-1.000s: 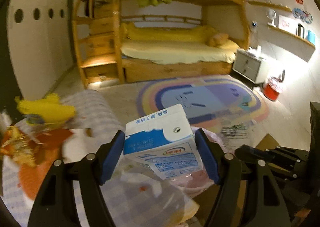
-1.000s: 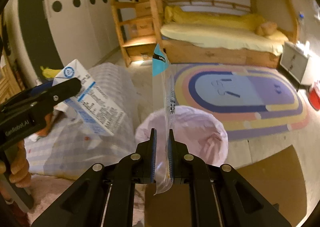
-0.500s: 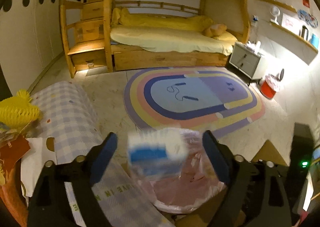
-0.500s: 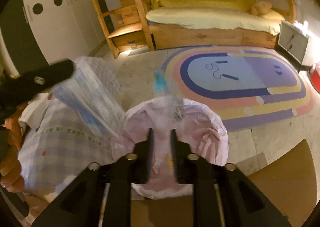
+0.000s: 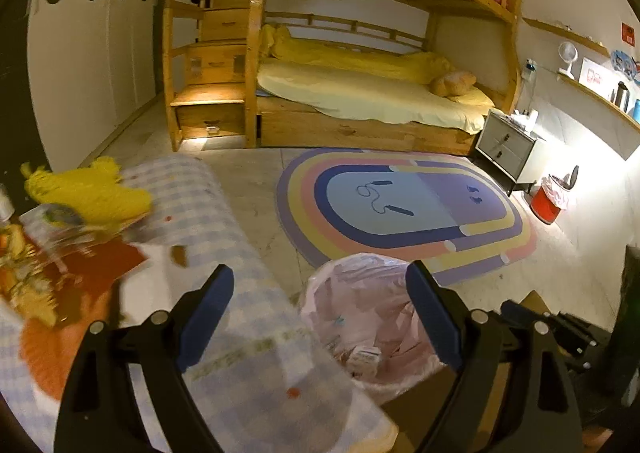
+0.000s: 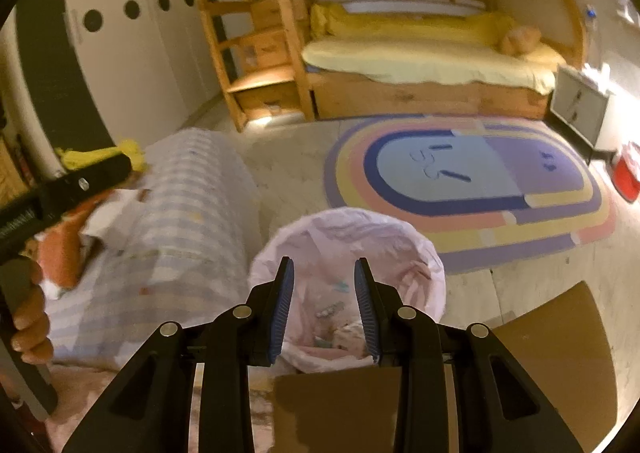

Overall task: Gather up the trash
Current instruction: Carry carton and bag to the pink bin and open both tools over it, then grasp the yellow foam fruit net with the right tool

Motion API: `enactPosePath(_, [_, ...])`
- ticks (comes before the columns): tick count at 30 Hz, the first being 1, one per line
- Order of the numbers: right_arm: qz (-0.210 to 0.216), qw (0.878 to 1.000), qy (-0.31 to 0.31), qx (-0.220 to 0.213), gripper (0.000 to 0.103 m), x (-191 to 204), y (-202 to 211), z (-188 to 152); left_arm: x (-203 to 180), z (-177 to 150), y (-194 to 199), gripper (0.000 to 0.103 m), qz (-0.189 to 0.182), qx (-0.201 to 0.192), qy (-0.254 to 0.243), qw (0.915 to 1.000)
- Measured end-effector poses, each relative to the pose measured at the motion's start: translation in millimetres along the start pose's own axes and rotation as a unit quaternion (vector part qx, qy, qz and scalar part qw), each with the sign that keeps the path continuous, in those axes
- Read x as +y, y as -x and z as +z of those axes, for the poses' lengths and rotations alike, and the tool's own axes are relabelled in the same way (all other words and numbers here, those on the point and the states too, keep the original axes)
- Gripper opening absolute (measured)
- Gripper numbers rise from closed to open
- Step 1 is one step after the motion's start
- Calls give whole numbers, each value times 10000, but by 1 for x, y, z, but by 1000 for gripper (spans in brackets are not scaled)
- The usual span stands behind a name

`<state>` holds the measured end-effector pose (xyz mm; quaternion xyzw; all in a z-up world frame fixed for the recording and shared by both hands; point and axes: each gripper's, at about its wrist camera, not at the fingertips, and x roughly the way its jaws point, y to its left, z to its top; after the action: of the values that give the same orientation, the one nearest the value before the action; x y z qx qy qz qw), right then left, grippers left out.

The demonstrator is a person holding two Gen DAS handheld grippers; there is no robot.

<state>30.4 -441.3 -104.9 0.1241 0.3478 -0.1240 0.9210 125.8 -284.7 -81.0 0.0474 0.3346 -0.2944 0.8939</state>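
Grippers first: your left gripper (image 5: 320, 313) stands spread wide with nothing between its blue pads, and your right gripper (image 6: 324, 303) is parted too, also empty. Both hang above the pink-lined trash bin (image 6: 424, 253), the right one directly over its mouth, the left one straddling its near rim and the edge of the checked tablecloth (image 5: 224, 221).

Inside the bin, a small carton (image 5: 365, 357) lies on the liner beside scraps of wrapper (image 6: 330, 309). Judge that part of the collection as done.

Remaining work lies on the table to your left: crumpled foil and wrapper litter (image 5: 48, 233) sits on a red sheet (image 5: 104, 265), near a yellow plush toy (image 5: 88, 193). The toy is probably not trash. Blur prevents counting the pieces. Expect further trips from table to bin before the task is complete.
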Motion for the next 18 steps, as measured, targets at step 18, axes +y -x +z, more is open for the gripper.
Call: enactPosePath(18, [1169,9818,1494,-94,48,160,22,23,138,-44,110,88,1272,-22,739,9891])
